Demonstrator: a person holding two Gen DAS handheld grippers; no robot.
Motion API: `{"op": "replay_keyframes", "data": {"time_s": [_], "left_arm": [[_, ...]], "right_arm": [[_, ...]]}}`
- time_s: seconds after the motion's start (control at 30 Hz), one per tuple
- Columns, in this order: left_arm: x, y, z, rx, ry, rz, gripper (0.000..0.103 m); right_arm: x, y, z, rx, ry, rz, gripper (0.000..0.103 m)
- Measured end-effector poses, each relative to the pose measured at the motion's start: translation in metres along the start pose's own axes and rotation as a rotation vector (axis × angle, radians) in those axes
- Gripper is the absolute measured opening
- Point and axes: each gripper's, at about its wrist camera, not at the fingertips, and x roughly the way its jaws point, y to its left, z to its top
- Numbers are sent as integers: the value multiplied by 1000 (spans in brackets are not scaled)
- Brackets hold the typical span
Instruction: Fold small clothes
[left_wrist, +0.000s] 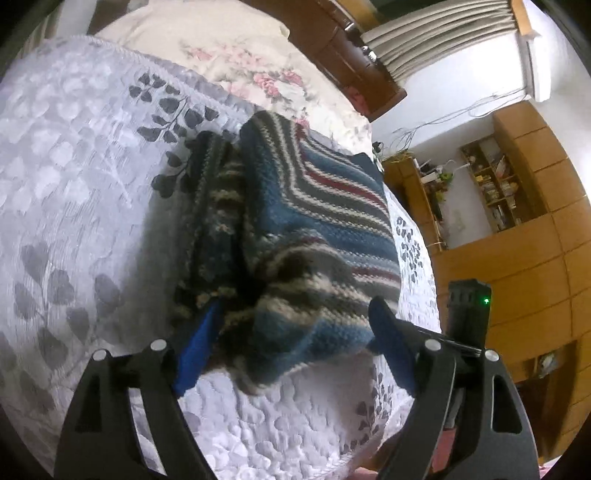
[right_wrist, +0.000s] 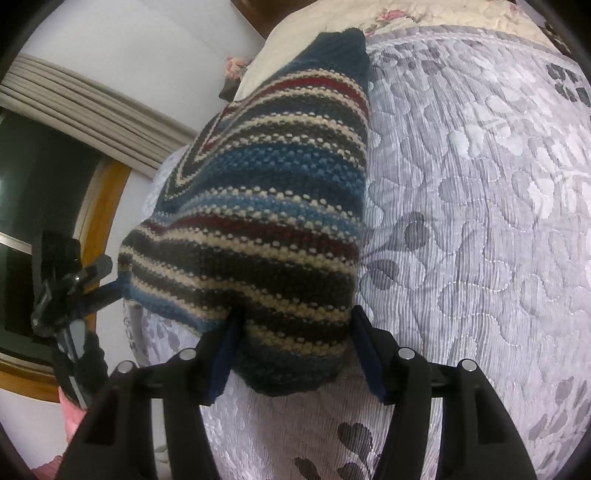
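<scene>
Garment: one striped knit sweater (left_wrist: 317, 221), in bands of blue, cream, dark grey and red; I count no second item of clothing in either view.
Position of garment: it lies on the bed, partly folded, with one fold of knit doubled over at its left side in my left wrist view.
Surface: one quilted bedspread (left_wrist: 74, 184), pale lilac with grey leaf prints, covers the bed under the sweater.
Left gripper (left_wrist: 295, 332): my two blue-padded fingers (left_wrist: 391, 332) stand wide apart, one on each side of the near hem; the hem bunches between them, and I cannot tell whether either pad touches it.
Right gripper (right_wrist: 295, 332): two fingers (right_wrist: 364, 347) likewise spread, straddling a rounded corner of the sweater (right_wrist: 280, 206); the left pad sits against the knit, the right pad just beside it.
Other gripper in view: the left unit (right_wrist: 66, 284) shows at the left edge of my right wrist view, beside the sweater's far corner.
Bedding beyond: one cream floral cover (left_wrist: 236, 55) at the head of the bed.
Background: one curtain (left_wrist: 436, 37), one wooden shelf unit (left_wrist: 491, 181).
</scene>
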Motion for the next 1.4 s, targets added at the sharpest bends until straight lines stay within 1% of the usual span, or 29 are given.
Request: {"op": "replay_keyframes", "data": {"time_s": [0.03, 0.07, 0.1, 0.17, 0.23, 0.33, 0.37, 0.47, 0.57, 0.67, 0.7, 0.73, 0.77, 0.8, 0.83, 0.9, 1.0, 1.07, 1.1, 1.17, 1.23, 1.3, 1.33, 1.4], "left_arm": [[0, -3, -1, 13, -4, 1, 53], [2, -5, -1, 21, 9, -4, 37], [5, -6, -1, 23, 24, 1, 18], [3, -8, -3, 49, 12, 7, 17], [-2, -6, -5, 71, 0, 39, 14], [-8, 13, -12, 55, 0, 68, 13], [-6, 23, -14, 61, 13, 104, 13], [11, 45, -23, 54, 51, 144, 13], [18, 54, -24, 41, 42, 135, 14], [10, 46, -23, 44, 32, 127, 19], [5, 41, -22, 53, 23, 131, 23], [-1, 35, -21, 65, 9, 137, 30], [-8, 26, -19, 83, -13, 159, 35], [-13, 19, -19, 98, -30, 173, 45], [-18, 14, -18, 108, -45, 177, 53], [-22, 6, -16, 128, -64, 168, 57], [-8, 9, -16, 146, -31, 218, 57], [8, 24, -18, 118, 15, 229, 56], [16, 32, -21, 101, 35, 232, 58], [28, 47, -24, 55, 62, 209, 60], [28, 55, -24, 28, 56, 177, 62], [26, 54, -21, 24, 56, 165, 60], [22, 52, -19, 16, 59, 153, 60], [14, 48, -15, 17, 52, 126, 60]], "right_arm": [[1, 1, 0, -1, 0, -3, 60], [1, 2, 0, -4, -1, -8, 60], [2, 5, 0, -7, -3, -14, 60], [2, 9, -1, -13, -6, -25, 61], [2, 10, -3, -15, -9, -29, 61], [7, 11, -5, -11, -7, -22, 61], [7, 11, -7, -12, -4, -17, 61], [12, 14, -11, -20, 11, -9, 61], [19, 18, -13, -19, 22, -19, 62], [18, 23, -15, -28, 19, -28, 62], [17, 24, -14, -25, 17, -22, 62], [16, 24, -14, -20, 16, -15, 63], [16, 23, -14, -15, 15, -11, 62], [16, 23, -14, -14, 16, -13, 62], [16, 23, -15, -14, 16, -18, 60], [20, 27, -17, -25, 15, -42, 57], [27, 28, -23, -29, 22, -71, 54], [30, 25, -27, -26, 35, -77, 52], [34, 22, -28, -22, 43, -74, 52], [40, 18, -27, -4, 56, -60, 52], [41, 16, -28, 3, 56, -49, 52], [41, 19, -27, 1, 58, -42, 52], [40, 20, -26, -1, 60, -35, 54], [27, 18, -23, 4, 55, -12, 56]]}}
